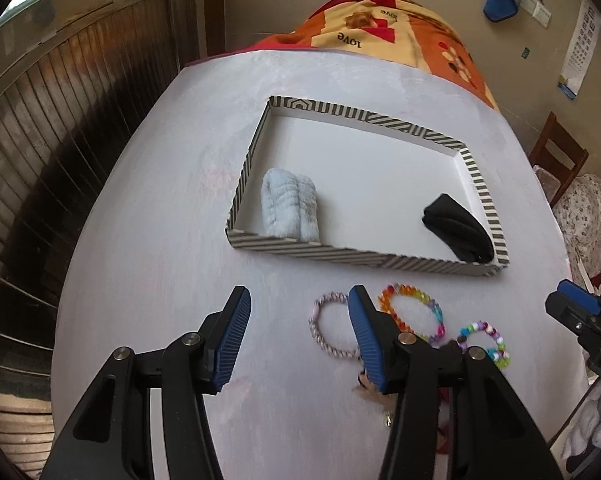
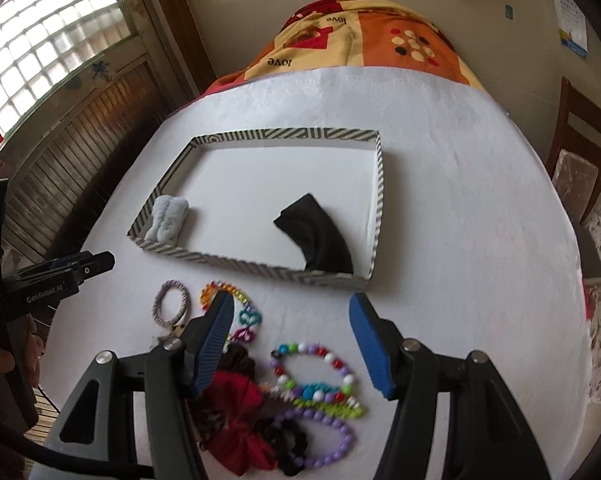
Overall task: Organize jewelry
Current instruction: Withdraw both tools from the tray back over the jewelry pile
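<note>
With both the left gripper (image 1: pixel 298 320) and right gripper (image 2: pixel 292 328) wide open and empty, lower one squarely over a single bracelet, such as the pink-and-grey braided bracelet (image 1: pixel 329 325), before lifting it into the striped shallow cardboard tray (image 1: pixel 340 250).

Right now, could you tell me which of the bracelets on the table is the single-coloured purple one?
It is the purple bead bracelet, nearest the camera under the open right gripper. The others are multicoloured beads or a pale woven band.
</note>
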Available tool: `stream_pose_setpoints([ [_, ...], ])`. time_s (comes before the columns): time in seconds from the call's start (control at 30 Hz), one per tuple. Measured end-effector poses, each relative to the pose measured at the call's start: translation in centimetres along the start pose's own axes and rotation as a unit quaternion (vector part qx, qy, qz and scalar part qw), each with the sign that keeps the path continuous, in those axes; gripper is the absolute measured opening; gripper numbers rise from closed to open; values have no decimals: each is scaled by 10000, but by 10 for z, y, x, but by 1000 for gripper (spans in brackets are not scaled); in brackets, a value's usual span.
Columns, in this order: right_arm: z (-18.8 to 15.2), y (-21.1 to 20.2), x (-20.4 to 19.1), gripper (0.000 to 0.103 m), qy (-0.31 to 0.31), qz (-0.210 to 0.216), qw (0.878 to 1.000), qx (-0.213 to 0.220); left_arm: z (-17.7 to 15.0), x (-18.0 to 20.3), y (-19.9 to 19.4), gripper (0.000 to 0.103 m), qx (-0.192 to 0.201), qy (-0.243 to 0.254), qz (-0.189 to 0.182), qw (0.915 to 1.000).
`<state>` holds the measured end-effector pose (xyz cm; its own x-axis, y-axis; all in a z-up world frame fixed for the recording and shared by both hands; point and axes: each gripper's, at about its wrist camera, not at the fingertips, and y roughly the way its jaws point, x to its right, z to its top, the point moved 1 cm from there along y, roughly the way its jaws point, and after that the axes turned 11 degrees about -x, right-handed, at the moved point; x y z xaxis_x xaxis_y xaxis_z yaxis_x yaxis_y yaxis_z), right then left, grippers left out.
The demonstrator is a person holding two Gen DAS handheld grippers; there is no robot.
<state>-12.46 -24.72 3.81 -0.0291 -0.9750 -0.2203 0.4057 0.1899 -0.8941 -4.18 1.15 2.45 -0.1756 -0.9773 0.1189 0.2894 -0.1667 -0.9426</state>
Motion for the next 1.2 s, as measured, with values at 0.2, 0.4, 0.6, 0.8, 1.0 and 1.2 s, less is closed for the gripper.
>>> stream_pose_setpoints([
  [0.2, -15, -10, -13, 63, -70, -81, 9999, 97, -18, -1, -10, 43, 59, 110, 44, 9999],
  [0.4, -25, -16, -19, 64, -67, -78, 9999, 108, -30, 0, -13, 43, 48, 188, 2, 9998],
  [0.6, -31, -19, -17, 67, 39, -8, 10000, 67, -37, 0, -15, 43, 37, 224, -98, 9997],
  [0.8, -35, -20, -16, 68, 22, -81, 9999, 54, -39, 4, -15, 43, -7, 297, -131, 9995],
  [1.0, -38, -20, -16, 68, 1, -141, 9999, -9, -39, 6, -13, 43, -49, 322, -105, 9994],
  [1.2, -40, -18, -14, 68, -21, -172, 9998, -86, -41, 4, -10, 43, -110, 309, -110, 9994],
])
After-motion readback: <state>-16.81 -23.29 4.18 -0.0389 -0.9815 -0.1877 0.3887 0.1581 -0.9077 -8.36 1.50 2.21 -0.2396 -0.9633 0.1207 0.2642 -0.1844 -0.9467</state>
